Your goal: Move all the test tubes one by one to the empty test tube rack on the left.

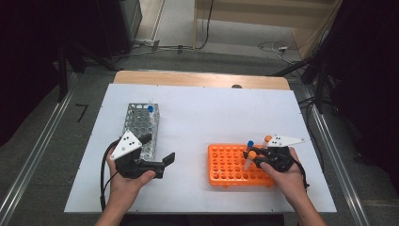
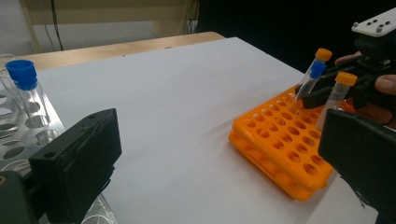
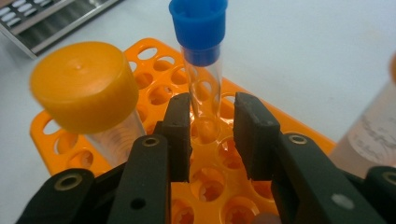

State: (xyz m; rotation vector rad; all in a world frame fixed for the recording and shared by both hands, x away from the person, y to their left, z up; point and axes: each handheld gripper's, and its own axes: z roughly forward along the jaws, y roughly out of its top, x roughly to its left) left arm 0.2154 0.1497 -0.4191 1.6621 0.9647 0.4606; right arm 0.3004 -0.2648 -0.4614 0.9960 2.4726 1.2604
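High view: a white matte sheet covers the table, whose pale wood edge shows at the far side. The left gripper, black plastic with a grey three-cornered plate on top, rests in the person's left hand with its jaws spread wide and nothing between them, just beside a perforated metal rack that carries a blue-capped tube at its far end. The right gripper sits over the right part of an orange rack, a flat plastic block of round holes, among three capped tubes.

Left gripper view: the two blocky black jaws stand far apart, empty. The metal rack lies at the left with its clear, round tube topped by a ribbed blue cap. Across the bare sheet the orange rack shows two stacked layers of holes; the blue tube leans in it beside two orange-capped tubes.

Right gripper view: the jaws stand to either side of the blue tube, a clear slim cylinder with a glossy blue screw cap, its foot in a hole of the orange rack. A gap shows on the right side of the tube, so the gripper is not clamped on it. An orange tube with a broad smooth cap stands close at left. Faint print on a tube at the right edge is too blurred to read
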